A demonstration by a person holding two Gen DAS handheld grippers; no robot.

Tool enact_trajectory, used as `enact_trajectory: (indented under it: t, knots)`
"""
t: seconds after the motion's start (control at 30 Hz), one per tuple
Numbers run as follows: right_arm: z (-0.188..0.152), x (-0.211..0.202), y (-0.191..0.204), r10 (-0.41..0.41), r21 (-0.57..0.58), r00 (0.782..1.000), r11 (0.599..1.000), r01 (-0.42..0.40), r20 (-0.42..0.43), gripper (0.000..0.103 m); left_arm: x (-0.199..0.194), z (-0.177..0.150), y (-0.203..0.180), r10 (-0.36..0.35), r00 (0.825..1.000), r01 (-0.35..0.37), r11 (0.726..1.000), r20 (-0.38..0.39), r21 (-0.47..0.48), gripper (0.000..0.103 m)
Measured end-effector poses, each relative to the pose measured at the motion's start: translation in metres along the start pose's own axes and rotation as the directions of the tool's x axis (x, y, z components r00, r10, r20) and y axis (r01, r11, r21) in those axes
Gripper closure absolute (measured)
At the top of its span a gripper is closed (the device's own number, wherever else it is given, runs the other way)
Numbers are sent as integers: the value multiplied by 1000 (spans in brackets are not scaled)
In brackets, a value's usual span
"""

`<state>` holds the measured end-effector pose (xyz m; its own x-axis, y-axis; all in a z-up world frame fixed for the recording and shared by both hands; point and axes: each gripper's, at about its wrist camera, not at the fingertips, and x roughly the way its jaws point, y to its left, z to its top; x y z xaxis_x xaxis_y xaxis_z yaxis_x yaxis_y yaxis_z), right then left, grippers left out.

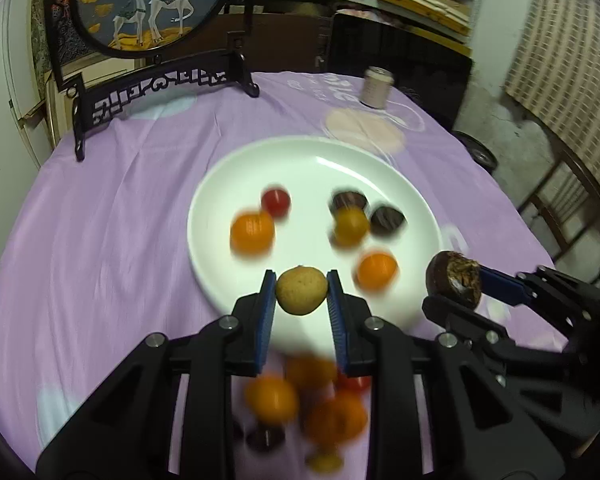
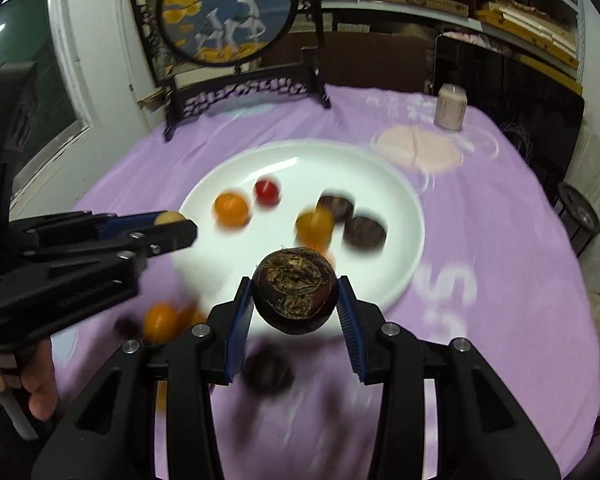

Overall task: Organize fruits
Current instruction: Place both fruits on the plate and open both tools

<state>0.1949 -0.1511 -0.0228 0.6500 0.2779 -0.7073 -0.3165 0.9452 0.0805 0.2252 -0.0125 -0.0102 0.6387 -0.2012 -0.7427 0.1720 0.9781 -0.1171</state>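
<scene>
My left gripper [image 1: 301, 286] is shut on a small tan round fruit [image 1: 301, 290] and holds it above the near rim of the white plate [image 1: 236, 168]. My right gripper [image 2: 296, 300] is shut on a dark brown round fruit [image 2: 295, 298] above the plate's near rim [image 2: 410, 272]. On the plate lie an orange fruit [image 1: 252, 234], a red one [image 1: 276, 201], a yellow one [image 1: 351, 226], another orange [image 1: 377, 270] and two dark brown fruits [image 1: 387, 220]. Several blurred orange, red and dark fruits [image 1: 272, 398] lie on the purple cloth below the left gripper.
A carved black stand with a round deer picture [image 1: 148, 4] stands at the back left of the purple-clothed table [image 1: 100, 240]. A pale cylindrical can [image 1: 376, 88] stands at the back right. Chairs [image 1: 560, 208] and a dark cabinet sit beyond the table's right edge.
</scene>
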Motion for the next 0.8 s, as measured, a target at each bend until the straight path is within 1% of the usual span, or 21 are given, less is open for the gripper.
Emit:
enact_trajectory:
  t: [0.07, 0.13, 0.17, 0.23, 0.43, 0.47, 0.5, 0.53, 0.57, 0.63, 0.7, 0.8]
  knots:
    - [19, 18, -6, -35, 0, 999, 999, 35, 2, 60, 17, 19, 2, 8, 1000, -9, 1000, -15, -21, 77]
    - [30, 37, -15, -68, 16, 998, 998, 69, -12, 61, 34, 34, 4, 23, 999, -24, 999, -26, -39, 77]
    - [32, 44, -18, -71, 24, 997, 997, 71, -20, 61, 40, 38, 6, 26, 999, -27, 998, -31, -48, 77]
    - [33, 58, -27, -68, 40, 997, 997, 70, -43, 61, 51, 41, 10, 8, 999, -11, 998, -46, -68, 77]
    - [31, 75, -35, -64, 60, 995, 996, 69, -77, 60, 66, 38, 11, -2, 998, -2, 998, -63, -63, 77]
    - [31, 76, -36, -62, 65, 995, 996, 67, -81, 60, 67, 38, 12, 0, 998, -5, 998, -63, -67, 73]
    - [31, 76, -38, -60, 73, 995, 995, 66, -80, 55, 66, 38, 12, 7, 998, -10, 998, -58, -68, 68]
    - [32, 75, -40, -67, 83, 996, 994, 72, -66, 46, 63, 38, 13, 18, 999, -21, 997, -48, -68, 56]
    - [32, 73, -41, -78, 85, 996, 993, 83, -52, 45, 58, 38, 13, 29, 999, -31, 997, -27, -68, 53]
    - [32, 67, -43, -116, 77, 993, 990, 117, -19, 45, 49, 35, 14, 30, 1000, -30, 997, -6, -73, 53]
    - [28, 61, -48, -143, 76, 990, 987, 142, 12, 45, 34, 31, 18, 15, 1000, -14, 995, 16, -96, 53]
    - [18, 54, -55, -131, 99, 991, 987, 127, 27, 45, 9, 17, 22, 9, 999, -4, 993, 48, -114, 53]
